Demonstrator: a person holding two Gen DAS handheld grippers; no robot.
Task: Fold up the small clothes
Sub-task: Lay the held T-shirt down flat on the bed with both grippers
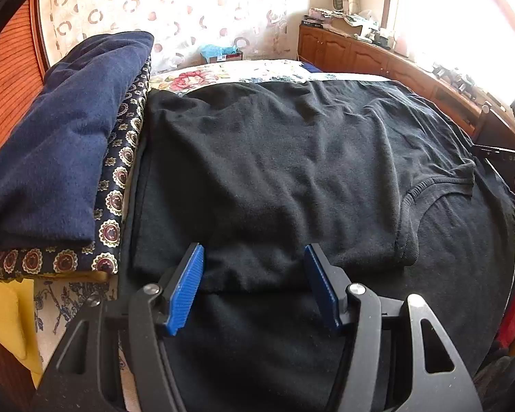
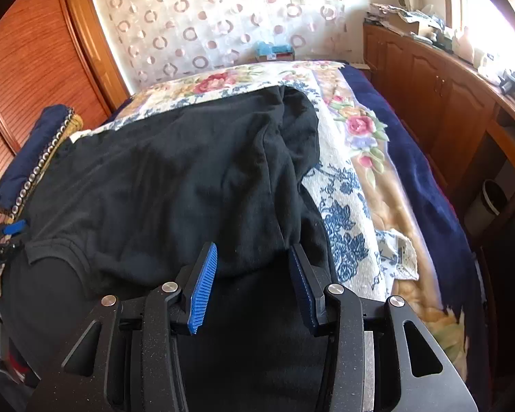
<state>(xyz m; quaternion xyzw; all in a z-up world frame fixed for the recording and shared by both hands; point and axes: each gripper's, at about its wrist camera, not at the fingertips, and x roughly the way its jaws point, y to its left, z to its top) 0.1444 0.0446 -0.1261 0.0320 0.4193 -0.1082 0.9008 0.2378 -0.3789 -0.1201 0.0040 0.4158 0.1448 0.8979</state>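
Shirt [image 1: 274, 171], black, folded once, lower frame; I hold left gripper [image 1: 254, 288] and right gripper [image 2: 252, 285] spread, apparently empty; folded pile [image 1: 58, 144] upper left; further folds remain.

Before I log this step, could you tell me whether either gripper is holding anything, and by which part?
Nothing is held. The left gripper and right gripper both stand open over the black knit T-shirt, pads not pressing the fabric.

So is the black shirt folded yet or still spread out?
Partly folded: the black shirt has one layer doubled over, its edge lying across the layer beneath.
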